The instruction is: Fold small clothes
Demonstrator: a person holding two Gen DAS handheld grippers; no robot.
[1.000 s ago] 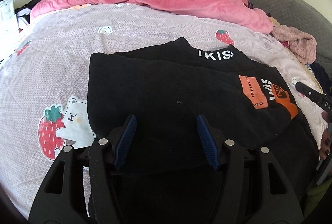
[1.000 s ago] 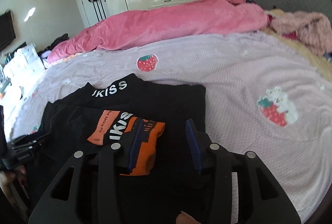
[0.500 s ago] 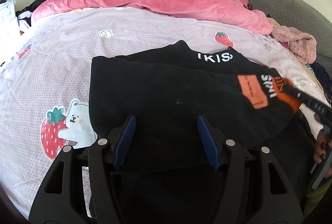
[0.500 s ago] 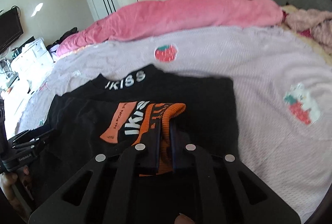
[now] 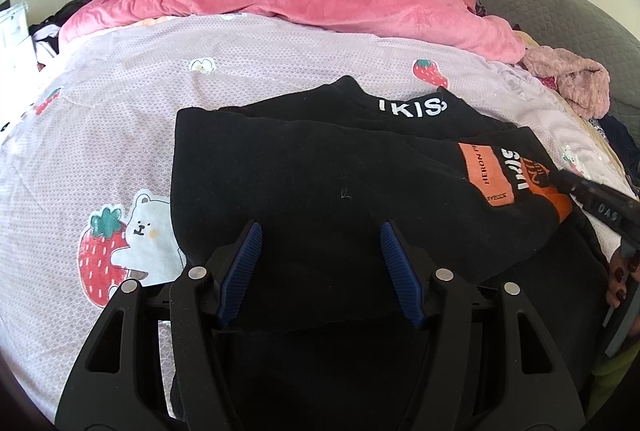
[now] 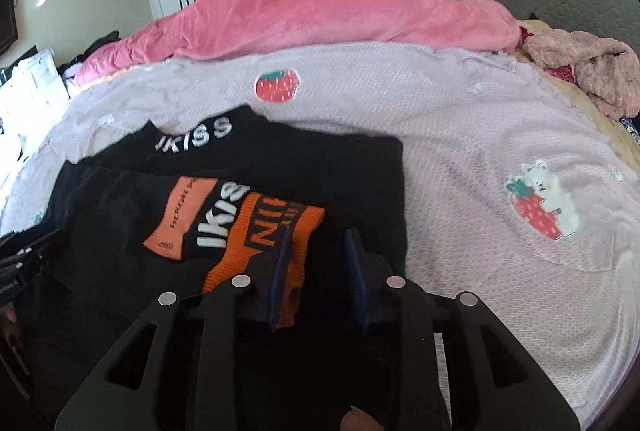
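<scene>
Now hovering the left gripper (image 5: 320,231), jaws wide and empty, over the black sweatshirt (image 5: 300,171) lying at twelve o'clock. Just opening the right gripper (image 6: 319,235) narrowly, the orange cuff (image 6: 272,231) lying loose, partly between its jaws. Risking a pad snagging the cuff and undoing the fold.

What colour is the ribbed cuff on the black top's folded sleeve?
Orange with black lettering; the cuff shows best in the right wrist view.

Black sweatshirt (image 5: 320,167) flat on the bed, partly folded: sleeve with orange cuff (image 6: 276,231) lies across the body; white lettering on collar and sleeve.
</scene>
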